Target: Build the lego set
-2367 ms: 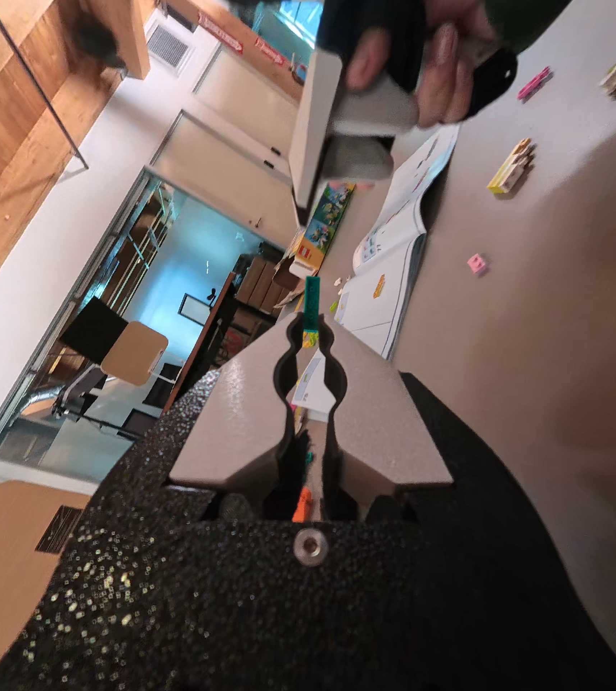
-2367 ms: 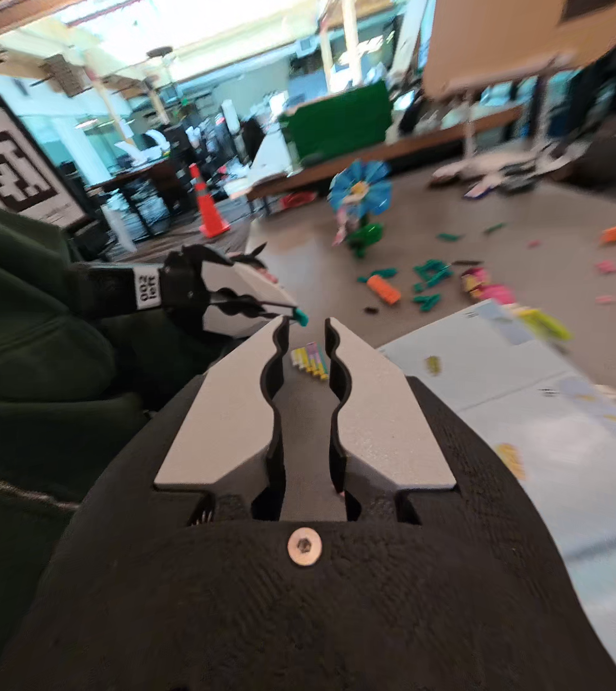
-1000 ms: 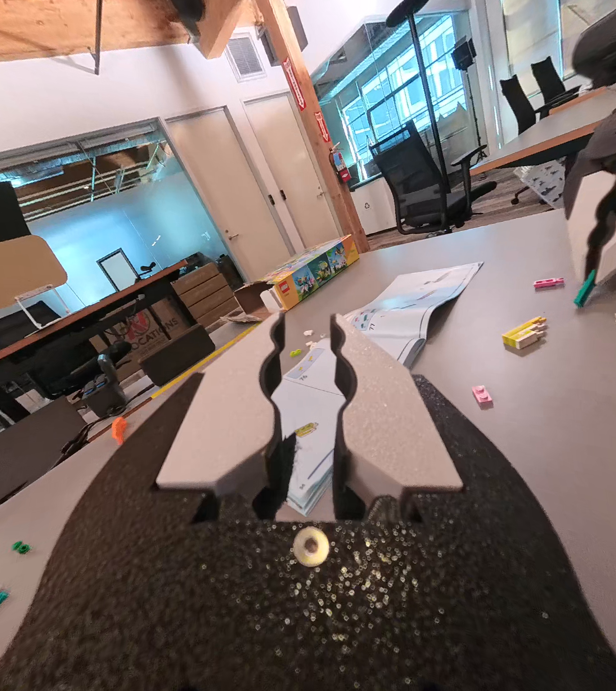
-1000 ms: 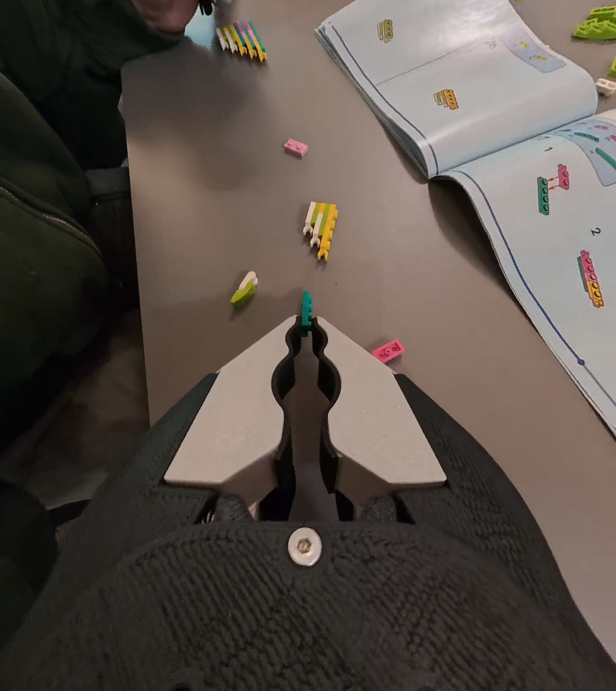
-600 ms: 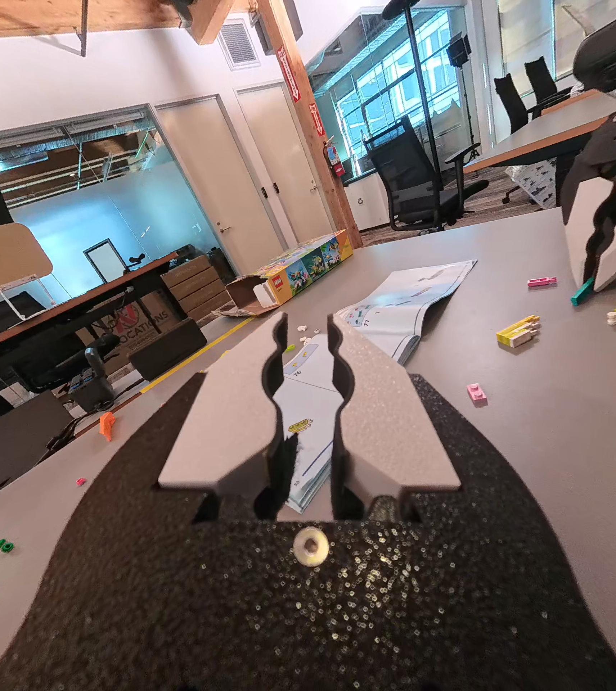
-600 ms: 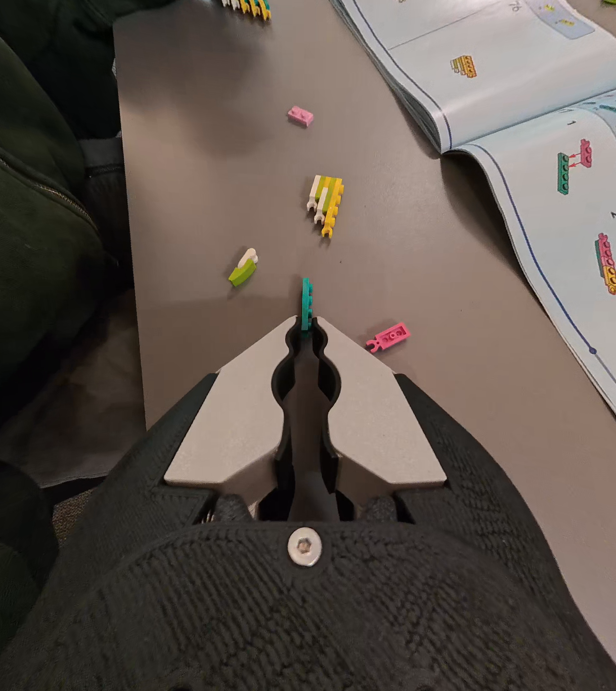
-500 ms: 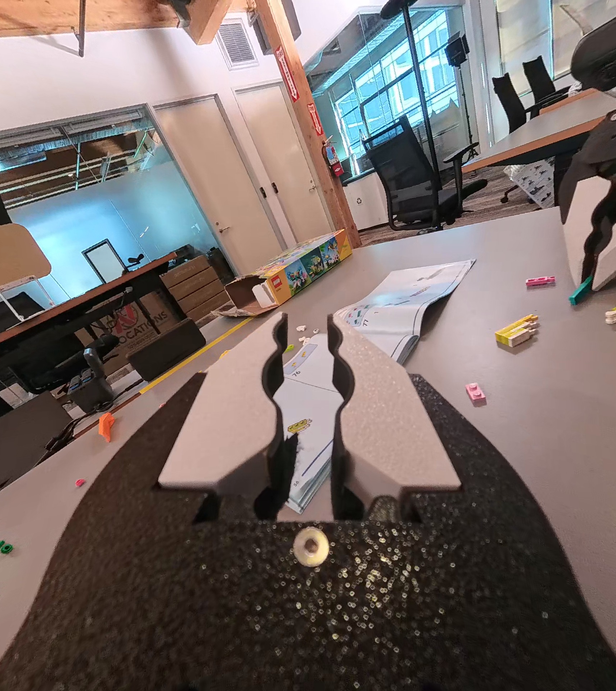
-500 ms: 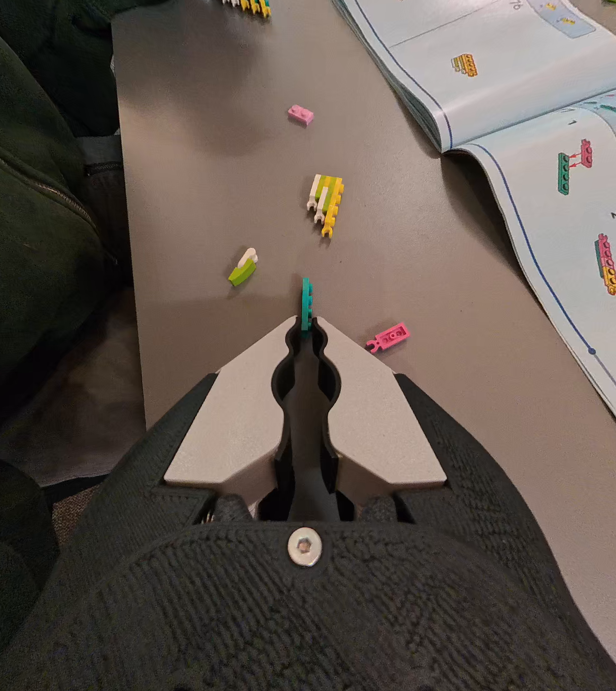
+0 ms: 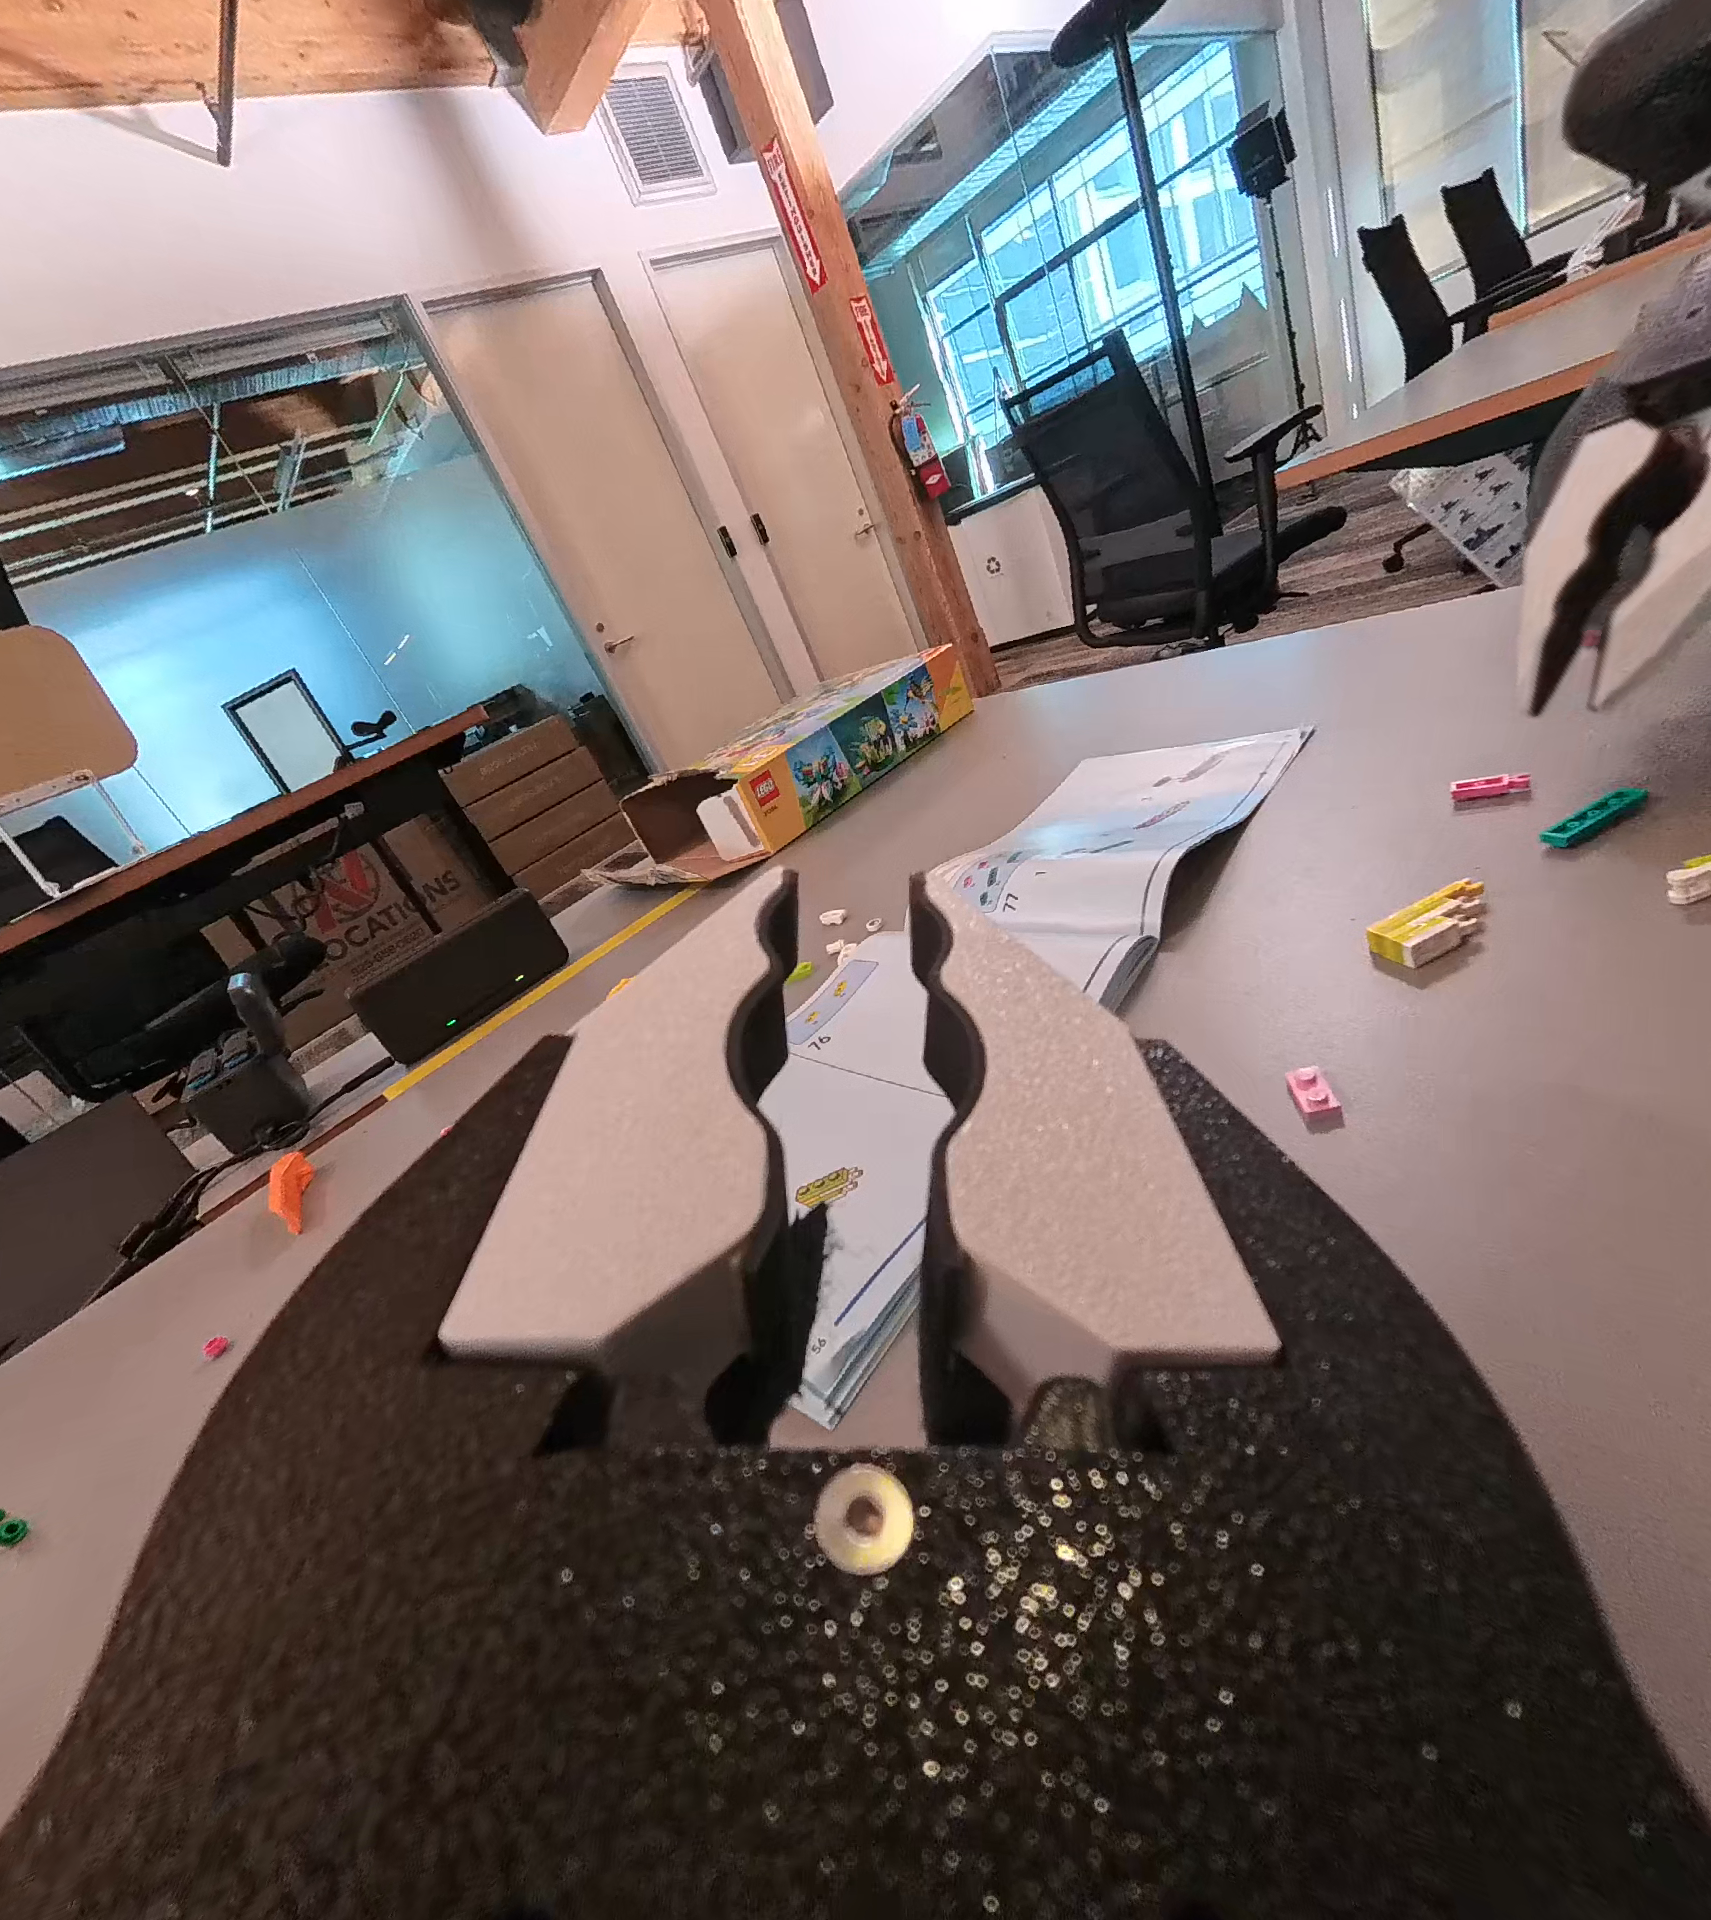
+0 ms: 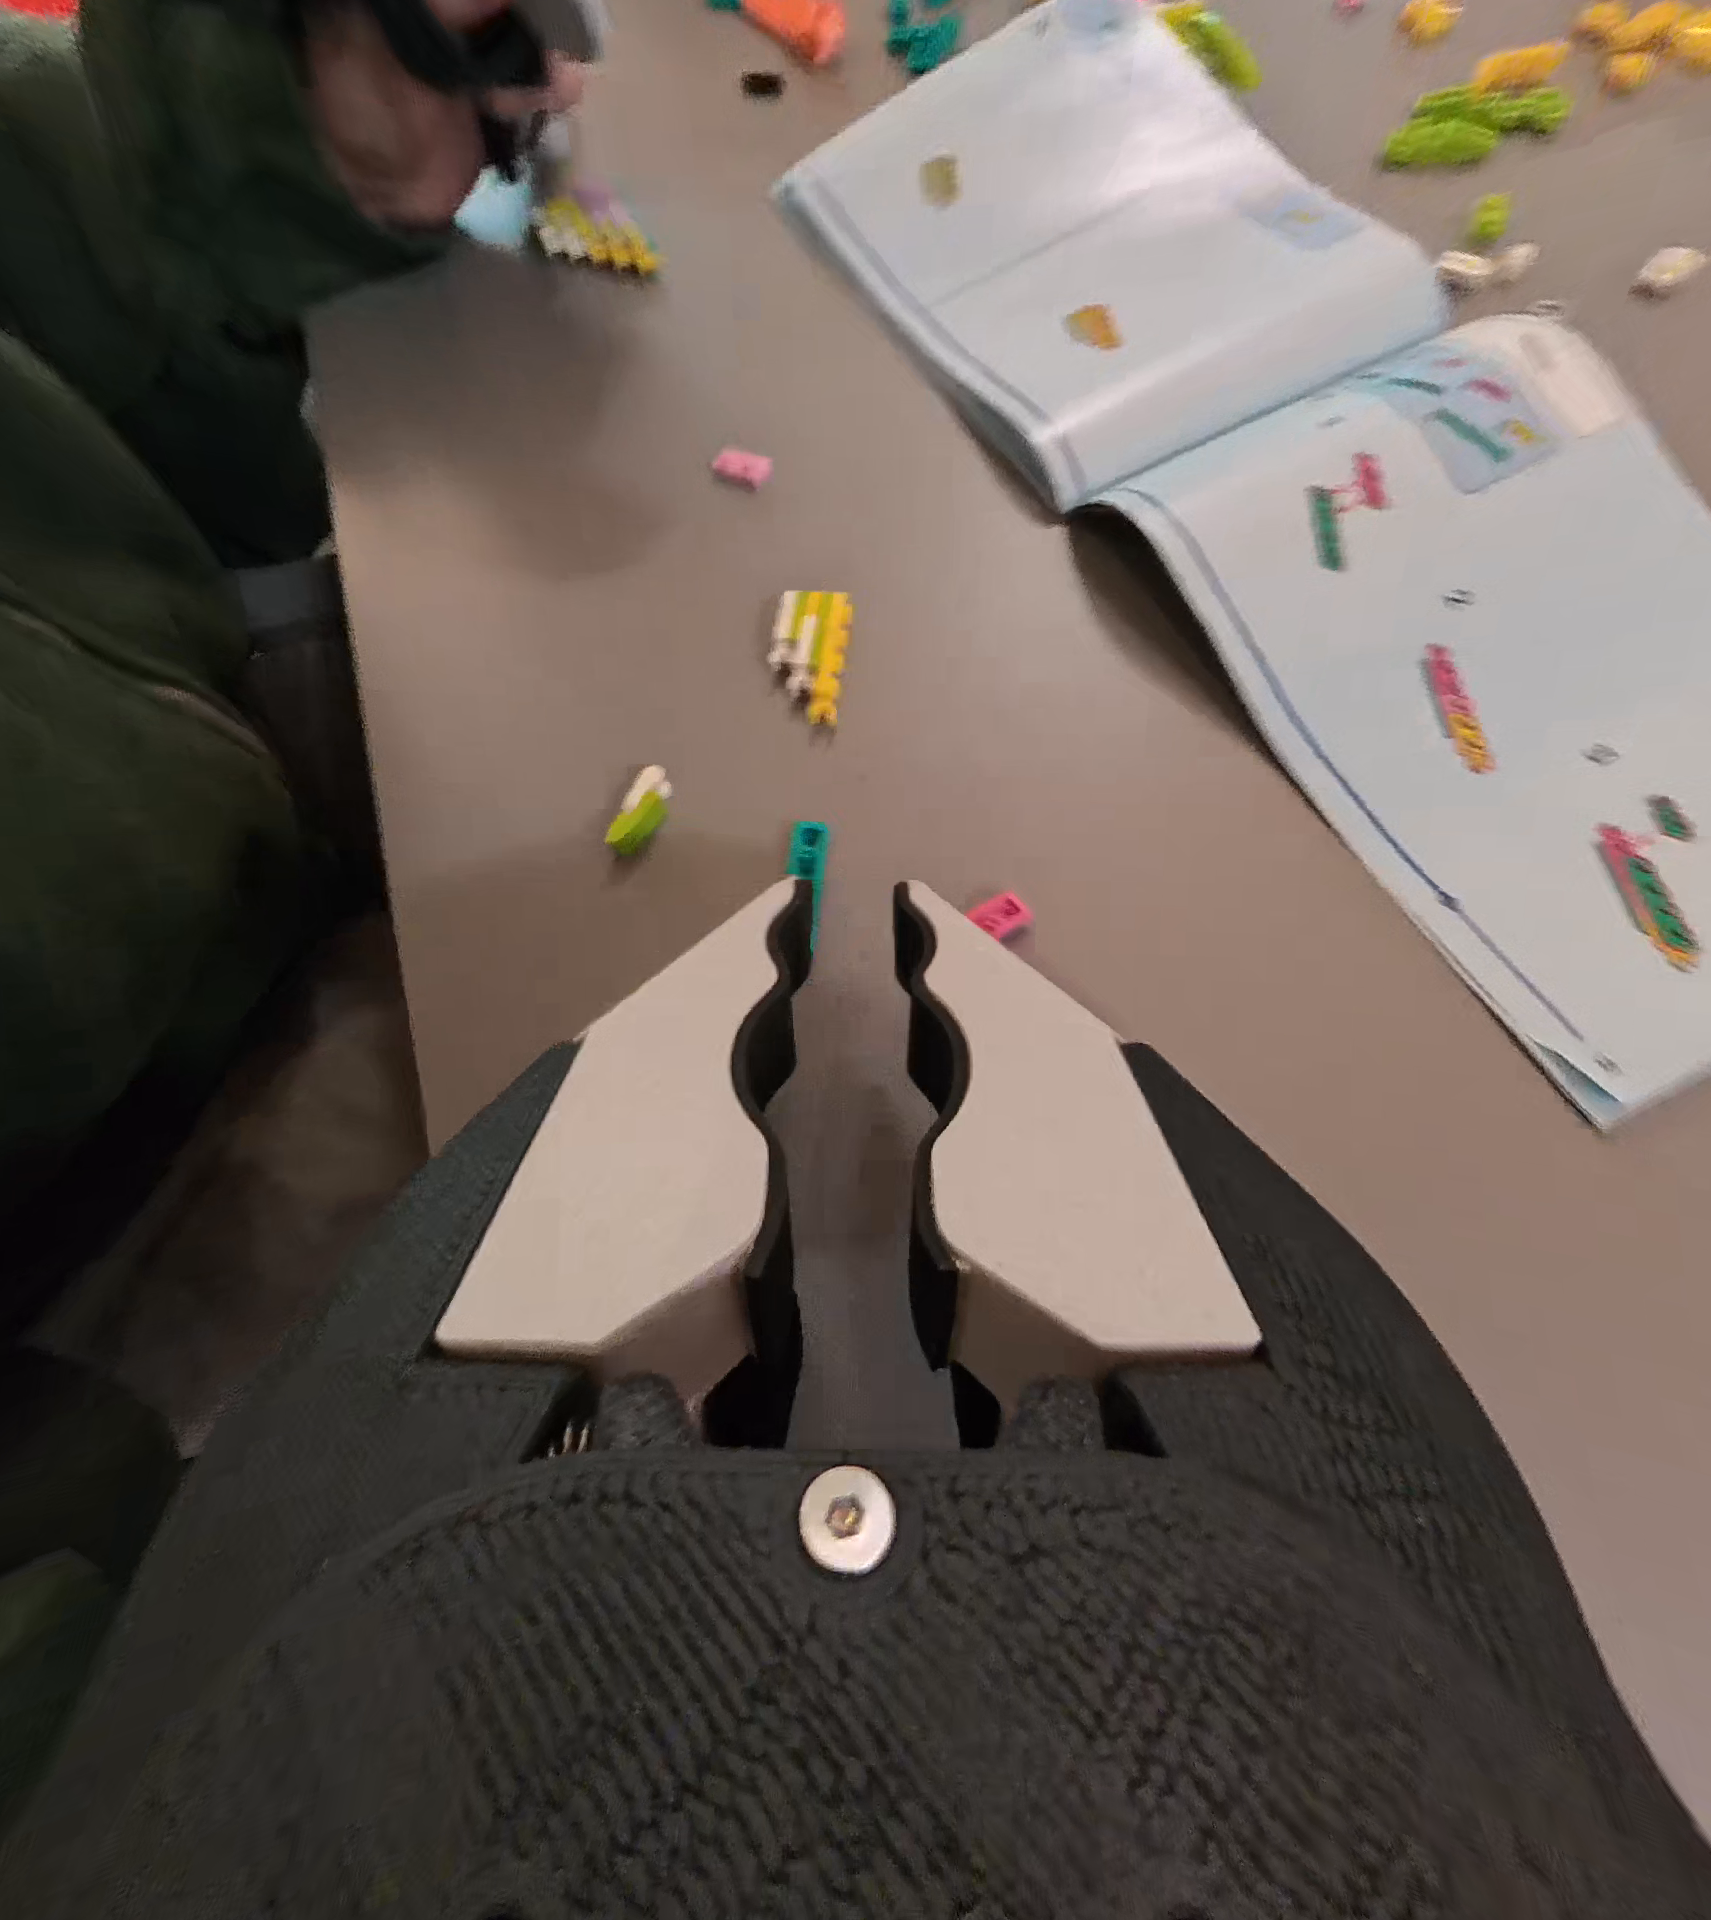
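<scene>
Let go of teal plate (image 10: 807, 864) w/ right gripper (image 10: 846, 896), jaws now apart & raised, plate flat on table (image 9: 1453, 1195) at ~12 o'clock by pink piece (image 10: 999, 915), left gripper (image 9: 851, 894) apart & empty, prob next: stacking pink on.

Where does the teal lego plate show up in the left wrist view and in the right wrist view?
Left wrist view: the teal lego plate lies flat on the table at the far right, below the right gripper.
Right wrist view: the plate sits near centre, just past the left fingertip of the right gripper, partly hidden by it.
Shared landmark: the yellow, lime and white assembly, just beyond the plate.
</scene>
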`<state>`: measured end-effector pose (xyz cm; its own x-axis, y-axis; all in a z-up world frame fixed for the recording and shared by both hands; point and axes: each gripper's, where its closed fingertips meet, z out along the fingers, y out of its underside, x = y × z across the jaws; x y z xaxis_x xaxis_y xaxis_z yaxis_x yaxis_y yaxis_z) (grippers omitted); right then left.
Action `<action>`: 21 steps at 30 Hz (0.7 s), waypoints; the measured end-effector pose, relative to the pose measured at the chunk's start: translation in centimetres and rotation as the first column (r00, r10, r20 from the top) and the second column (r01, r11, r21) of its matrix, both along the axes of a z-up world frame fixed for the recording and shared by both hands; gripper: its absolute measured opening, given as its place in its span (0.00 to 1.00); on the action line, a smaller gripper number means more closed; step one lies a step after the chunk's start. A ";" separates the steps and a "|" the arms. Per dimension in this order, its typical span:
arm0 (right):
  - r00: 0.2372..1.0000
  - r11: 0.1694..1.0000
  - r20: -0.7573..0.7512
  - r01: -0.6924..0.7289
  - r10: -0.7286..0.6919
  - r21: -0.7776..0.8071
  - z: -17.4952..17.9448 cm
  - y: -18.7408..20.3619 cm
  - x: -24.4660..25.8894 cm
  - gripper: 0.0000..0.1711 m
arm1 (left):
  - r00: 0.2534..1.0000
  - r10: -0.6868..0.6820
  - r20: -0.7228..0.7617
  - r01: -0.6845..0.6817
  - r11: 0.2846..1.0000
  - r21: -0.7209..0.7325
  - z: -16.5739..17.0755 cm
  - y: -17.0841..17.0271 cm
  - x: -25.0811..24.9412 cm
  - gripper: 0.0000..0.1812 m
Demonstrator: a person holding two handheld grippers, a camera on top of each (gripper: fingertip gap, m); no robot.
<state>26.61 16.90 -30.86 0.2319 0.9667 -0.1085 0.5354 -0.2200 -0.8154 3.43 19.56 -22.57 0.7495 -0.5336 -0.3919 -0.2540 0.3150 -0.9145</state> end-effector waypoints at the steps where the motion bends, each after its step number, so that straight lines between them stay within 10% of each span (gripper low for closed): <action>1: 0.999 0.999 0.012 0.042 -0.042 -0.002 0.0 0.6 0.4 0.09 | 1.000 -0.001 -0.001 0.001 1.000 0.001 0.0 0.0 0.0 0.10; 9: 0.966 0.969 0.167 0.216 -0.195 -0.119 -2.5 1.9 1.0 0.14 | 1.000 -0.003 -0.019 0.003 1.000 0.008 -0.1 -0.2 0.1 0.10; 21: 0.976 0.991 0.216 0.056 -0.028 -0.123 -2.7 -2.0 -1.3 0.10 | 1.000 -0.010 -0.028 0.011 1.000 0.008 -0.2 -0.4 0.3 0.11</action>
